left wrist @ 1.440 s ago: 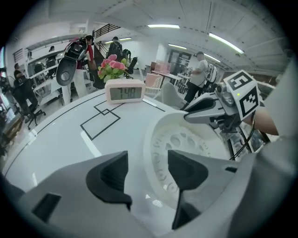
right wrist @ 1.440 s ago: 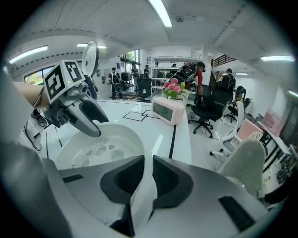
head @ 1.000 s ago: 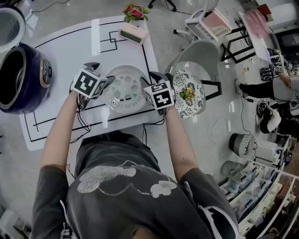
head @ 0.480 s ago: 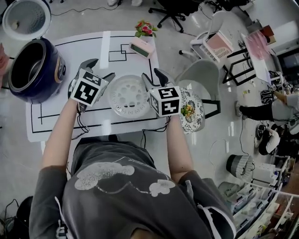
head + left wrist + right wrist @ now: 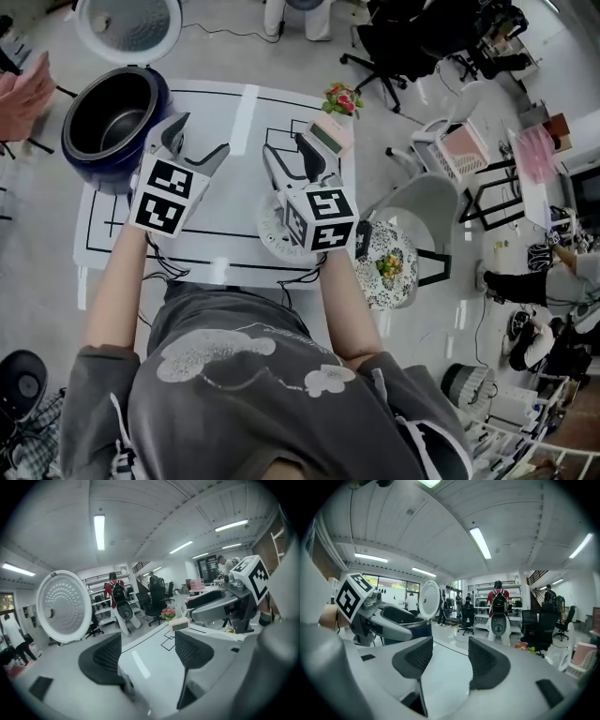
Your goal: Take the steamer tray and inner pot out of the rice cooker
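- Your left gripper (image 5: 197,141), centre-left in the head view, holds its jaws apart with nothing between them.
- Your right gripper (image 5: 289,157), mid-frame, has just been opening its jaws, and nothing is between them.
- The white perforated round steamer tray (image 5: 270,228) lies on the white table (image 5: 234,112), partly hidden under your right gripper.
- The metal inner pot (image 5: 117,124) sits inside the dark blue rice cooker (image 5: 80,159), upper left.

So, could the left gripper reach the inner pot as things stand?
Probably yes: the lid is up, the pot uncovered, and the open, empty left gripper hangs beside the cooker, nothing between.
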